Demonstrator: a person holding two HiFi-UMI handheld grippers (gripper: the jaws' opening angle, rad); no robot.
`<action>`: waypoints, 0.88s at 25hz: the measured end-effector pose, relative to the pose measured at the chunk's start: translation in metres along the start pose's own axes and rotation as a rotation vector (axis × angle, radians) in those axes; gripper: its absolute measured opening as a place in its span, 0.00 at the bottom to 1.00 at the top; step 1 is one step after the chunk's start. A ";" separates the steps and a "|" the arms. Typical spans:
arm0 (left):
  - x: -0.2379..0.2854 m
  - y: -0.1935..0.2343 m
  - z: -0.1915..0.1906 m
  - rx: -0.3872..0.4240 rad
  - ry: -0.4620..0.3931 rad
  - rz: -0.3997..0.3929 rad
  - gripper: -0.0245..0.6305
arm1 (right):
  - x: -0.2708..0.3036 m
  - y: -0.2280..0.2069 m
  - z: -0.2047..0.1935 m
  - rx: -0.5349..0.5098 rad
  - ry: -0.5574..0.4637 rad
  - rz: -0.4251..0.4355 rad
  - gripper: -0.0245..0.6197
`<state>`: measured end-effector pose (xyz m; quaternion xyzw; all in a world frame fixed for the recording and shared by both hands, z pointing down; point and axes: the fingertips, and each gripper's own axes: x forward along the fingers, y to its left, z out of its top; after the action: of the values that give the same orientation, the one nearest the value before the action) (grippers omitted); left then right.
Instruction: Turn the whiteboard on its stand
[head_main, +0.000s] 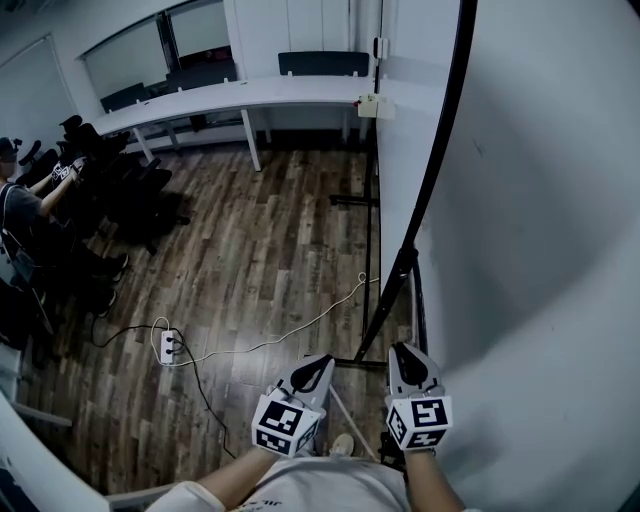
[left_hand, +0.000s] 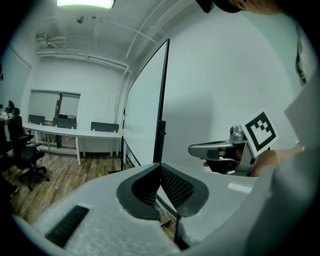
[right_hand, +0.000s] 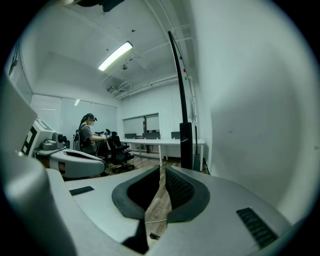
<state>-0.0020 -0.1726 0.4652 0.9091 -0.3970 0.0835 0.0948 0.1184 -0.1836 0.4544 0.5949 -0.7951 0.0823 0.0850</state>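
The whiteboard (head_main: 540, 200) fills the right side of the head view, a big white panel with a black frame edge (head_main: 440, 150) slanting down to the stand's black post (head_main: 392, 300). My left gripper (head_main: 320, 366) and right gripper (head_main: 403, 353) hover low, side by side, just short of the frame's lower end and not touching it. Both are shut with nothing between the jaws. In the left gripper view the board (left_hand: 145, 110) and its dark edge (left_hand: 162, 90) stand ahead, with the right gripper (left_hand: 212, 149) alongside. The right gripper view has the panel (right_hand: 250, 100) close on the right.
A power strip (head_main: 168, 345) with trailing cables lies on the wood floor. A long white desk (head_main: 230, 98) runs along the far wall. Office chairs (head_main: 125, 195) and a seated person (head_main: 20, 210) are at the left. The stand's far foot (head_main: 352, 201) rests on the floor.
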 end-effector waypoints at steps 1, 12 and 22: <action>0.002 0.002 0.001 0.002 -0.001 -0.003 0.05 | 0.004 -0.001 0.002 -0.002 -0.002 -0.002 0.05; 0.032 0.031 0.016 0.023 -0.007 -0.005 0.05 | 0.056 -0.026 0.020 -0.018 -0.011 -0.020 0.10; 0.059 0.042 0.021 0.040 0.013 -0.038 0.05 | 0.090 -0.052 0.028 0.028 -0.017 -0.066 0.27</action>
<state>0.0083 -0.2469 0.4628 0.9177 -0.3772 0.0954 0.0810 0.1421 -0.2884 0.4496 0.6228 -0.7743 0.0857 0.0728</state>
